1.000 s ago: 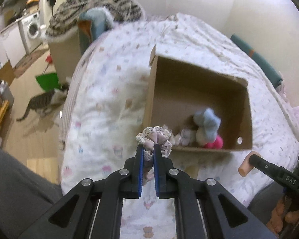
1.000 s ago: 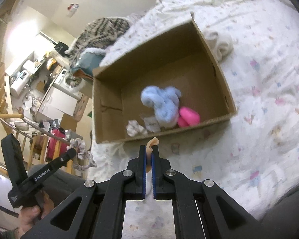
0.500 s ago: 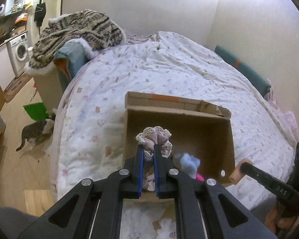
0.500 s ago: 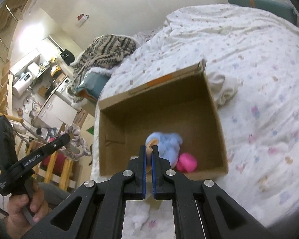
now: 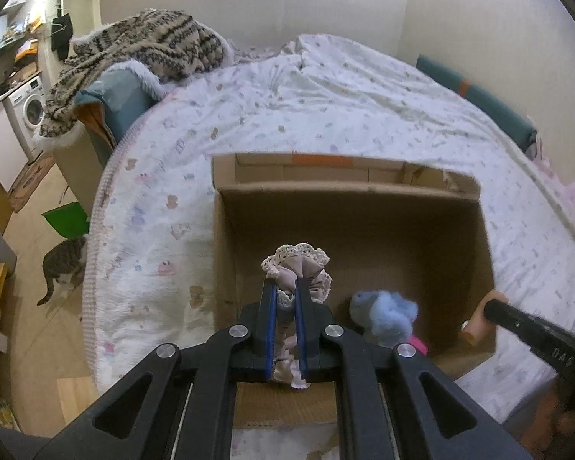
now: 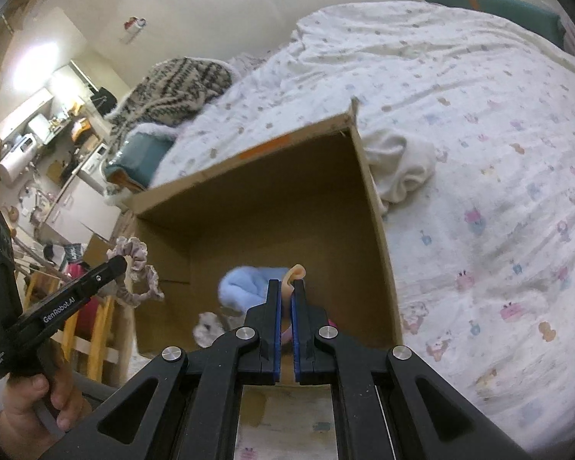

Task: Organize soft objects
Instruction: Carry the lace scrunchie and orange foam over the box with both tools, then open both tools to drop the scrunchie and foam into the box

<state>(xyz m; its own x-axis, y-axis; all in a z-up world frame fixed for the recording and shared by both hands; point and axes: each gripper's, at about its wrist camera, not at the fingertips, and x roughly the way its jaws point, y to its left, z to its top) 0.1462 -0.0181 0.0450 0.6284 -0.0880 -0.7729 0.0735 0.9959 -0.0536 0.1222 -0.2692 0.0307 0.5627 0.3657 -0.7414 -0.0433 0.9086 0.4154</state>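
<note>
An open cardboard box (image 5: 349,199) (image 6: 249,176) lies on the bed. My left gripper (image 5: 286,287) is shut on a pink lace-edged scrunchie (image 5: 297,264), held over the box's near left part. That scrunchie (image 6: 136,268) also shows at the left of the right wrist view. My right gripper (image 6: 286,287) is shut on a thin peach soft piece (image 6: 293,274) above the box's inside; the piece (image 5: 479,320) shows at the box's right wall in the left wrist view. On the box floor lie a fluffy blue item (image 5: 385,312) (image 6: 245,287) and a pink one (image 5: 418,345).
A cream cloth (image 6: 398,168) lies bunched on the bed (image 5: 326,88) against the box's outer right side. A striped knit blanket (image 5: 142,50) is piled at the bed's far left. A cat (image 5: 63,264) stands on the floor beside the bed. A hand (image 6: 30,410) grips the left tool.
Both grippers have moved forward from the near edge to over the box, each still shut on its item. The box now fills the lower middle of both views.
</note>
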